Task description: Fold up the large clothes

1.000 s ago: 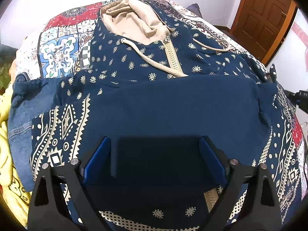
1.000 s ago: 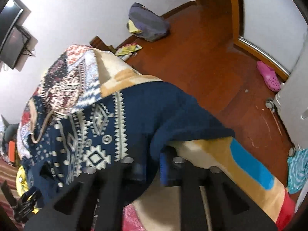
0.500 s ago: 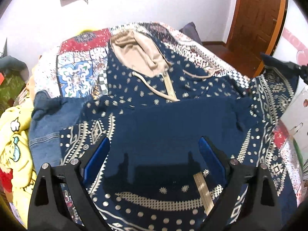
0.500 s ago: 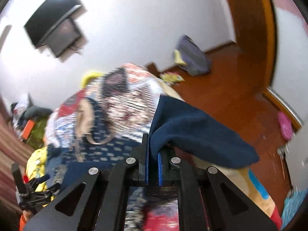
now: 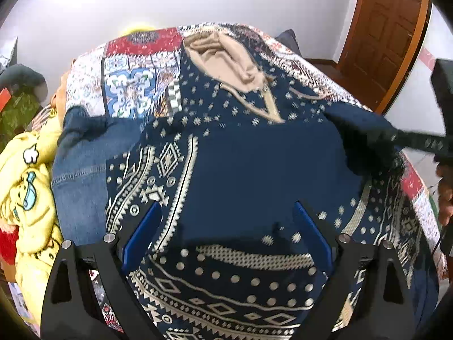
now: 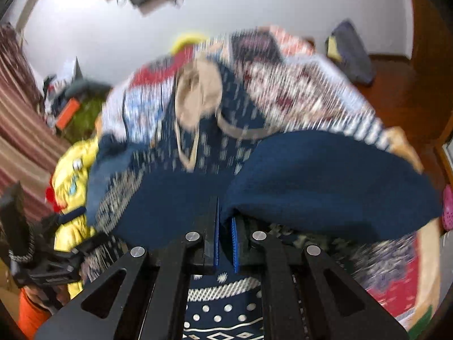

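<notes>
Right wrist view, near: right gripper pressed together, pinching navy sleeve, lifted over hoodie body. Left wrist view, near: left gripper spread wide, nothing between pads, hovering above hoodie. Mid: hoodie spread zip-up on patterned bedspread, jeans beside. Far: hood toward wall. Fabric judged soft, thick, limp; best gripped at cuff or hem edge.
</notes>
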`<action>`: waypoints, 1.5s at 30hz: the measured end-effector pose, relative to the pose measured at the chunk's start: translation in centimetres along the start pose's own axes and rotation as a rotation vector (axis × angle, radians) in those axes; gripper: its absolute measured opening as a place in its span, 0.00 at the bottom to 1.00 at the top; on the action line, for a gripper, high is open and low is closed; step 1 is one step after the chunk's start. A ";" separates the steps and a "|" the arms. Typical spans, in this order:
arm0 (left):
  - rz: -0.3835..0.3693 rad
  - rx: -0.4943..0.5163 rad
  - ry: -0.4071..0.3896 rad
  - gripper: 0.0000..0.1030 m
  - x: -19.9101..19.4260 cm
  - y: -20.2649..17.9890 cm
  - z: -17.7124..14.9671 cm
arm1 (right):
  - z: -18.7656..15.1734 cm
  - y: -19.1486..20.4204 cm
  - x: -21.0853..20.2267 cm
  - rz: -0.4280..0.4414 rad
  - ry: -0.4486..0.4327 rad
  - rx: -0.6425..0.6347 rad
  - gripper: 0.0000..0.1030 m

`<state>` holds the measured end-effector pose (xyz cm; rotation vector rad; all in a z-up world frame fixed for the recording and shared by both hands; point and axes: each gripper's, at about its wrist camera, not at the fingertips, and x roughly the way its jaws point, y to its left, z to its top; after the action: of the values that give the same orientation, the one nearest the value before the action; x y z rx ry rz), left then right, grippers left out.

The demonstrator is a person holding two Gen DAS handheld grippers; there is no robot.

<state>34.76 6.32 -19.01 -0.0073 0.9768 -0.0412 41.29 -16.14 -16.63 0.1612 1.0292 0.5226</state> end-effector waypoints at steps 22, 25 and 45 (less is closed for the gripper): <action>-0.036 0.013 0.055 0.91 3.1 -2.4 -0.6 | -3.5 -13.1 -6.4 -0.080 -0.050 0.353 0.64; -0.032 0.020 0.057 0.91 3.3 -2.6 -0.6 | -3.7 -16.4 -5.3 -0.090 -0.052 0.478 0.64; 0.039 -0.067 0.026 0.91 1.2 2.7 -2.2 | 1.1 -12.5 -6.2 -0.170 -0.224 0.309 0.09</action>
<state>33.71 9.05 -21.28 -0.0498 1.0037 0.0275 43.95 -29.91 -15.85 0.3937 0.8899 0.1838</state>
